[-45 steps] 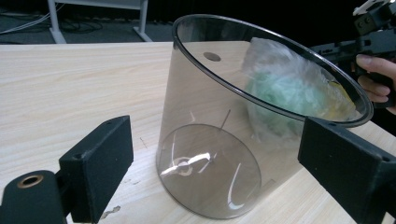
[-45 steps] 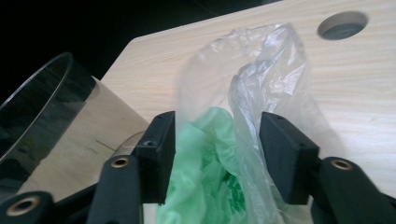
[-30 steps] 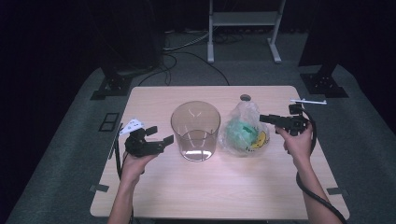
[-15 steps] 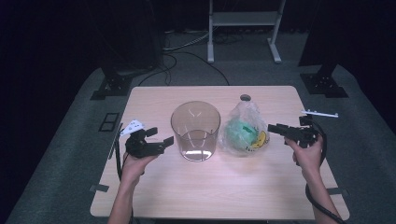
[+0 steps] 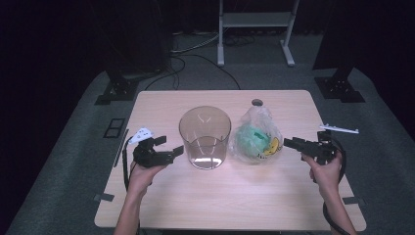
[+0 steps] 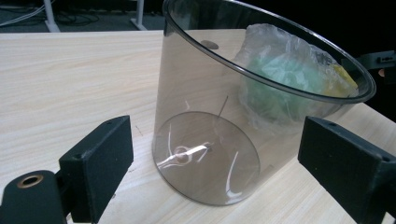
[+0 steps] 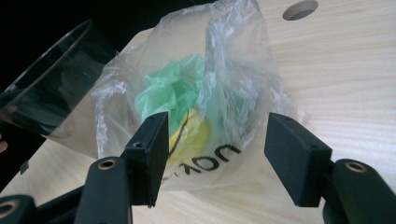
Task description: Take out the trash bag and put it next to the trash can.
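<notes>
The clear plastic bag [image 5: 255,139] sits near the middle of the light wooden surface [image 5: 230,205], just right of a smoky transparent cylindrical container [image 5: 204,137] and, from the high view, touching or nearly touching its wall. The bag is knotted or gathered at the top and holds crumpled green material [image 7: 170,95] with a yellow item [image 7: 194,135] lower down; dark printed letters show on the plastic near its base.

The container stands upright and open-topped; through its wall in the left gripper view the bag [image 6: 289,79] appears behind it.

The right gripper [image 5: 288,142], held in the person's right hand [image 5: 325,166], points at the bag from the right, a short way off. Its fingers [image 7: 294,156] are spread wide and hold nothing, with the bag framed between them.

The left gripper [image 5: 177,151], in the left hand [image 5: 142,171], points at the container's lower part from the left. Its fingers [image 6: 98,163] are also wide apart and empty, close to the container but not touching it.

A round hole [image 5: 257,103] lies in the surface beyond the bag.
</notes>
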A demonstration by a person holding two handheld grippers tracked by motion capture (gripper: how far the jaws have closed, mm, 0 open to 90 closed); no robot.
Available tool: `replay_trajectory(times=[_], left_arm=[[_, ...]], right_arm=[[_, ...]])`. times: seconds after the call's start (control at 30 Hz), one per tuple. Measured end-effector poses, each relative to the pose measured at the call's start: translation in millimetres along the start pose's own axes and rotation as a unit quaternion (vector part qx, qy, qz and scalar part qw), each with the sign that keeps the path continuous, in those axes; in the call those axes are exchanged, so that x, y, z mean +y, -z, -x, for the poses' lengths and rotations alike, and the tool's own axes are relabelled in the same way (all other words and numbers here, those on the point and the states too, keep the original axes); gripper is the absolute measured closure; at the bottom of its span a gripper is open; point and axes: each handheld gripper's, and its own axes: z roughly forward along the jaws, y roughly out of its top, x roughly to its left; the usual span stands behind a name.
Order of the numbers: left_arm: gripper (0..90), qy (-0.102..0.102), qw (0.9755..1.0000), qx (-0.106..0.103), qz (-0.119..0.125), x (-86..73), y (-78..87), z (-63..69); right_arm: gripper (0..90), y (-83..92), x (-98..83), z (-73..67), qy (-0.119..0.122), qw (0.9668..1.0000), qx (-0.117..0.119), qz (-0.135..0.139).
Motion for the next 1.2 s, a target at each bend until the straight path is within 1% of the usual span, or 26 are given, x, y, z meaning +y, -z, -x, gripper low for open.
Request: replay_trajectory(times=[0.13,0.3,0.47,0.57,0.63,0.67,0.93,1.07,1.1,1.2], left_arm=[[9.2,-0.001,1.0,0.0,-0.004,-1.8,-0.4,0.1],[9.2,-0.001,1.0,-0.001,-0.006,-3.8,-0.9,1.3],[9.2,-0.002,0.9999,-0.003,-0.011,-6.2,-1.8,2.0],[9.2,-0.003,0.9999,-0.003,-0.013,-7.3,-2.5,2.2],[9.2,0.001,1.0,-0.005,-0.009,-6.9,-2.9,2.3],[9.2,-0.001,0.9999,-0.005,-0.009,-6.4,-2.6,2.4],[9.2,-0.001,0.9999,-0.004,-0.011,-7.6,-2.2,2.1],[9.2,-0.002,0.9999,-0.006,-0.013,-8.3,-2.7,2.7],[9.2,0.0,0.9999,-0.006,-0.01,-8.4,-2.3,3.1],[9.2,-0.002,0.9999,-0.007,-0.009,-8.3,-0.9,2.9]], right_arm=[[39.6,1.0,-7.1,0.7,0.004,1.0,0.0,-0.001],[39.6,3.5,-14.5,1.9,0.002,1.0,0.002,0.002],[39.3,8.2,-23.6,3.7,0.002,1.0,-0.002,0.006],[39.2,11.3,-30.3,4.9,0.003,0.9999,-0.005,0.008],[38.8,13.1,-35.5,5.9,0.004,0.9999,-0.008,0.009],[38.3,13.6,-38.3,6.5,0.005,0.9999,-0.011,0.009],[37.5,19.6,-59.3,10.1,-0.001,0.9997,-0.016,0.02],[37.5,25.7,-66.3,9.1,-0.002,0.9997,-0.014,0.022],[37.4,27.6,-68.2,8.5,0.001,0.9996,-0.015,0.023],[37.2,33.1,-74.9,5.6,0.005,0.9995,-0.018,0.027]])
